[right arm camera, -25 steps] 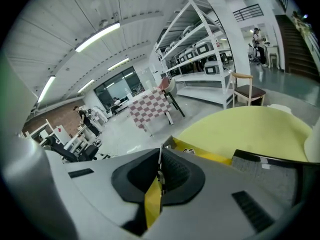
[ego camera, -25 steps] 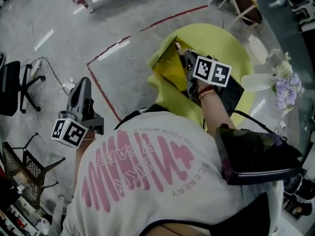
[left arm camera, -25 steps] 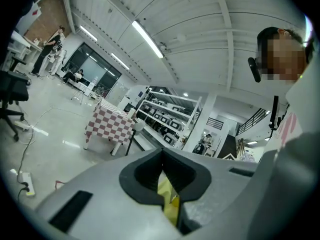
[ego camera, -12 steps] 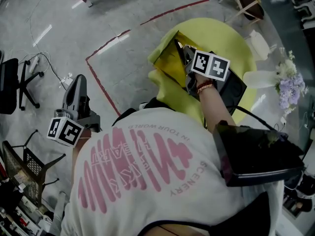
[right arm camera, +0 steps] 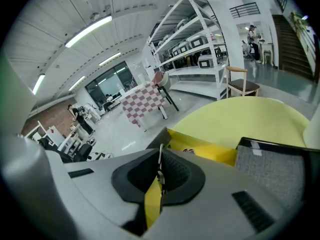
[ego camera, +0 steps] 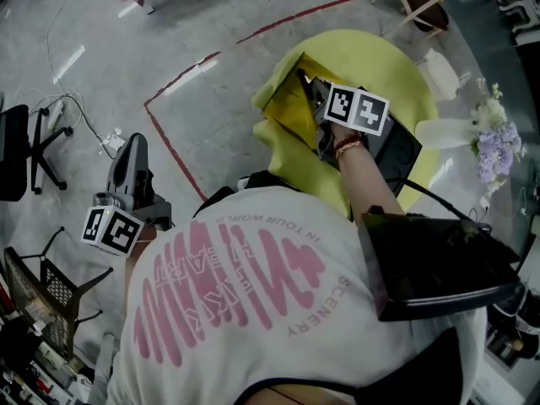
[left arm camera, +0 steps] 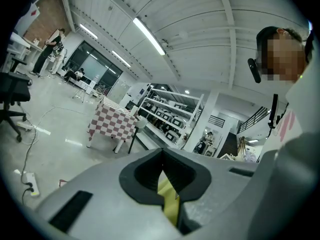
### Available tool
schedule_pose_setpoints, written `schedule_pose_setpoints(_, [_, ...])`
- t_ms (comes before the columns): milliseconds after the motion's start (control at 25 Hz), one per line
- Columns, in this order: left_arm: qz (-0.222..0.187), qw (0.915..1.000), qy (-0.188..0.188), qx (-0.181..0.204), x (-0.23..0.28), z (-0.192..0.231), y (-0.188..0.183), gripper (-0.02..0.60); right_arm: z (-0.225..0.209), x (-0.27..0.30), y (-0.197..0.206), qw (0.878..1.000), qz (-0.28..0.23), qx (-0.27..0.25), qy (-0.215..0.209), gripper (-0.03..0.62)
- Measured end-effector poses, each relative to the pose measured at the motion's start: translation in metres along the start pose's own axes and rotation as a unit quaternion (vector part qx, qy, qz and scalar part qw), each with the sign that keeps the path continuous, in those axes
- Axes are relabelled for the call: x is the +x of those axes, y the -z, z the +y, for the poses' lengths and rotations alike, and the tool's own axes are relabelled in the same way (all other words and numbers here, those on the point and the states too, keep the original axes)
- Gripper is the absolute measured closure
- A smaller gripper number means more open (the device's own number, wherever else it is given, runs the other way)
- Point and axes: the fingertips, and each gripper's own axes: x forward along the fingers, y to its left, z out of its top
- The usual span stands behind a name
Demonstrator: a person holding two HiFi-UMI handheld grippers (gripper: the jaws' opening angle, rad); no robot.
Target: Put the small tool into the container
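We look down on a polished grey floor marked with a red tape line, and on a round yellow table that takes up the upper right. The yellow container stands open at the table's left edge, just beside a dark flat case, though we cannot make out what that case is. The right gripper is clenched on the small tool, a thin metal piece pinched upright between its pads and held over the container's mouth. Compared with a second ago, this gripper has sunk a little toward the container, and its marker cube now sits closer to the yellow wall. The left gripper has hardly moved. It hangs out over the bare floor with its pads pressed together and nothing between them. The container's dark flap rises on the side nearest the table rim. A vase of flowers stands well apart at the far right. To the left the floor lies open as far as the tape line, and a black office chair stands beyond it.
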Motion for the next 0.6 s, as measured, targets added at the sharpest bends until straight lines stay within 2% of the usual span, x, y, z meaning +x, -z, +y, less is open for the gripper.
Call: schedule_pose_setpoints(600, [-0.005,1.0,-0.001,0.004,-0.008,0.008,-0.014,0.574,0.001,0.007,0.007,1.0,0.006,0.019,0.015,0.58])
